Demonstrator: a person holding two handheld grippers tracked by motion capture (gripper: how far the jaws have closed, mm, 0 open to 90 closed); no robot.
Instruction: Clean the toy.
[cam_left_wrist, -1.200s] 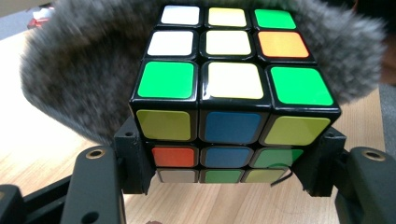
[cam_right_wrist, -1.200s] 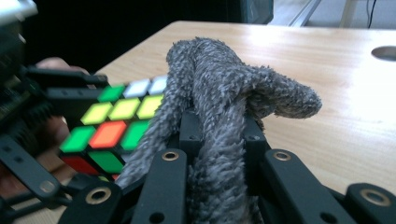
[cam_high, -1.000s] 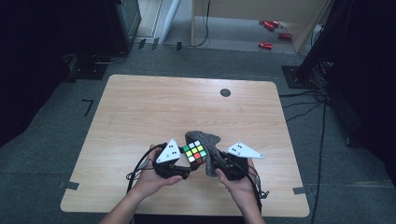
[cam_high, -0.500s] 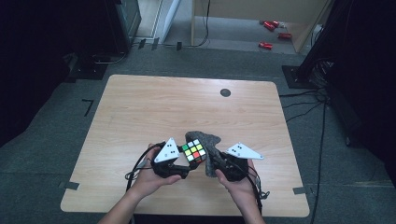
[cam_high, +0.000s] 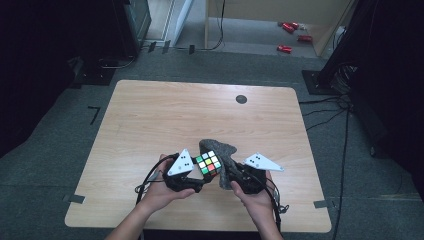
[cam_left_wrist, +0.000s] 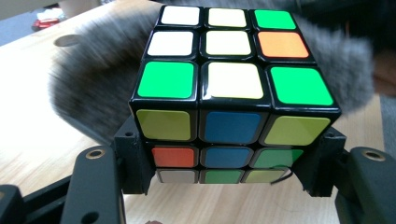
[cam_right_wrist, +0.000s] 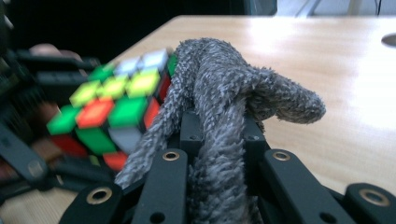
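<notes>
Multicoloured cube against grey cloth

Near the desk's front edge, the left gripper (cam_high: 192, 176) clamps a multicoloured plastic puzzle cube (cam_left_wrist: 231, 100) between its jaws. Touching its right, a grey fuzzy cloth (cam_right_wrist: 224, 112) sits pinched in the right gripper (cam_high: 235, 180)

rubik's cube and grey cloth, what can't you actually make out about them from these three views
- High view: the rubik's cube is too small to read beyond its top face, and the grey cloth hides its far side.
- Left gripper view: the left gripper jaws cover the cube's lower side faces; the cloth behind is blurred.
- Right gripper view: the cloth bunched in the right gripper hides part of the cube, which is out of focus.
</notes>
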